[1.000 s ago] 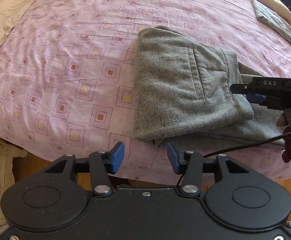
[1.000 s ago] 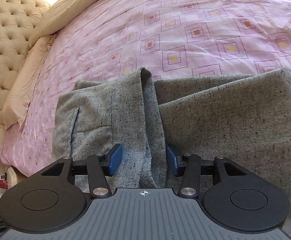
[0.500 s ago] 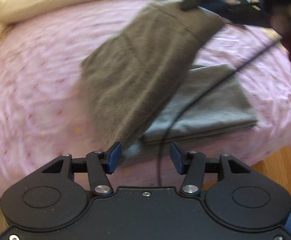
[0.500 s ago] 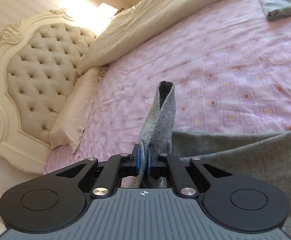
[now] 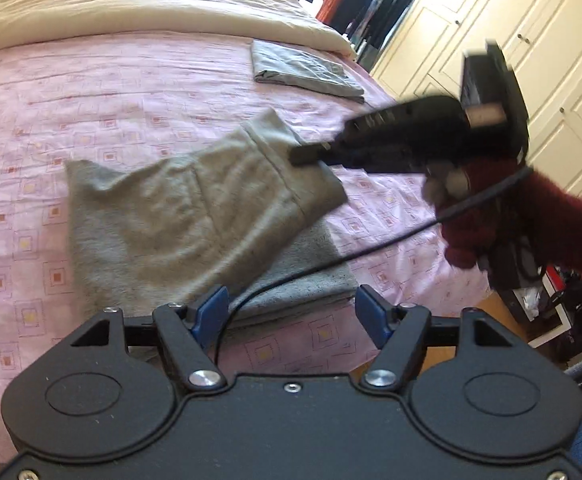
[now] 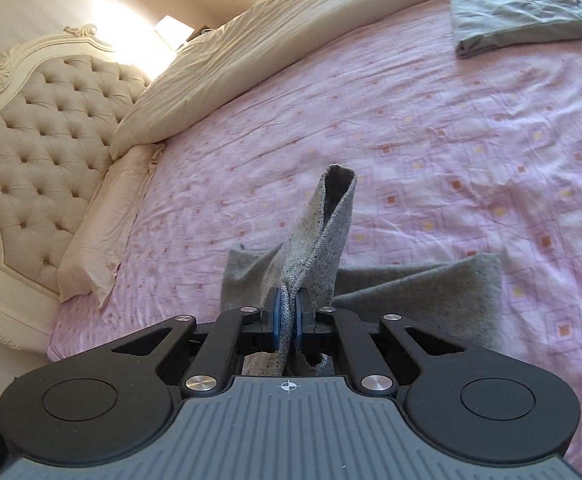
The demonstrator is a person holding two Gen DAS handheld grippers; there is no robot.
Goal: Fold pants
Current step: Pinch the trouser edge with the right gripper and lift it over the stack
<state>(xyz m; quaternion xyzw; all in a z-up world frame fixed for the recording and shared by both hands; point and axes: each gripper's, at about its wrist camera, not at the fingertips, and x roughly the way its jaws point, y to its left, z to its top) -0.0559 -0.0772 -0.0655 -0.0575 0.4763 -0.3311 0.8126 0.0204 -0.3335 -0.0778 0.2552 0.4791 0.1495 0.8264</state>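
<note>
The right gripper (image 6: 287,322) is clamping its blue pads tightly together on a fold of the grey pants (image 6: 323,240), which is standing up toward 12 o'clock. In the left wrist view this gripper is blurred at 2 o'clock, in a hand with a dark red sleeve (image 5: 503,216). The left gripper (image 5: 293,316) is pointing downward; its jaws have just been opening, with nothing pressed between them, only a black cable (image 5: 331,266) probably passing in front.

- Daylight floods your right wrist view from eleven o'clock, glaring white off the wall beside the headboard (image 6: 39,152).
- Your left view smears the right gripper (image 5: 311,154) with motion blur at two o'clock.
- Fisheye bends both views' edges.
</note>
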